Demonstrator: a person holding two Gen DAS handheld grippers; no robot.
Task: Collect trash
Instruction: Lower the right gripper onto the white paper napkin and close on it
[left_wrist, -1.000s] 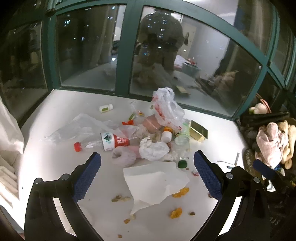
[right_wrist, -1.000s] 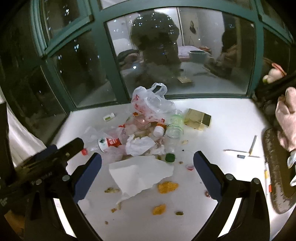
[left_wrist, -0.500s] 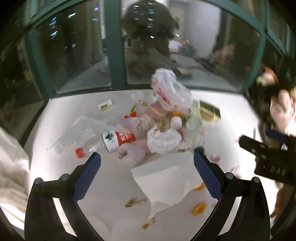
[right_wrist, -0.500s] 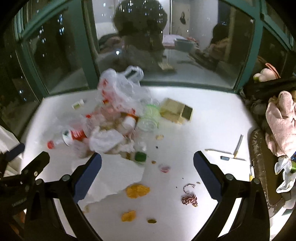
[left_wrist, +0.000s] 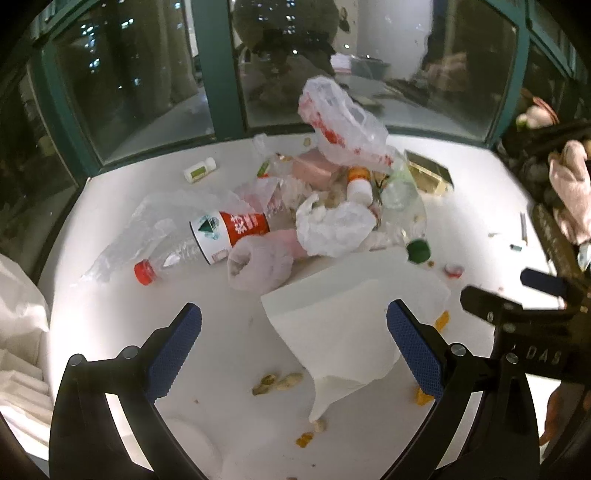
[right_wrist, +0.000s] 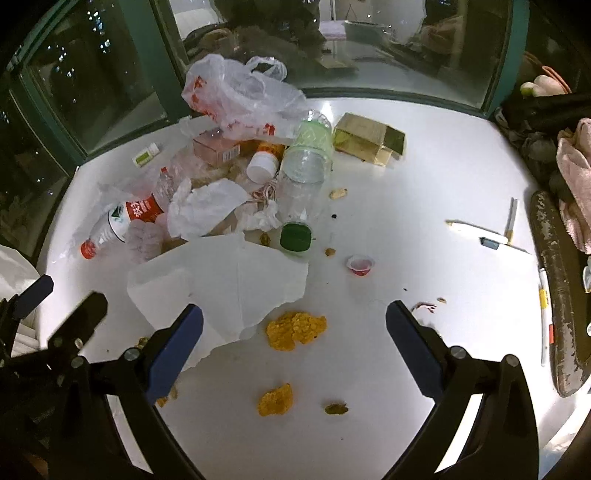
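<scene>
I saw trash heaped on the white table (right_wrist: 424, 184): a crumpled plastic bag (right_wrist: 236, 92), a red-labelled bottle (left_wrist: 221, 232) lying flat, a white paper sheet (right_wrist: 229, 284), orange crumbs (right_wrist: 295, 328).

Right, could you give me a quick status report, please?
Left gripper open, right gripper open, both empty. Large white paper sheet lies flat below them. Orange food crumbs beside it.
</scene>
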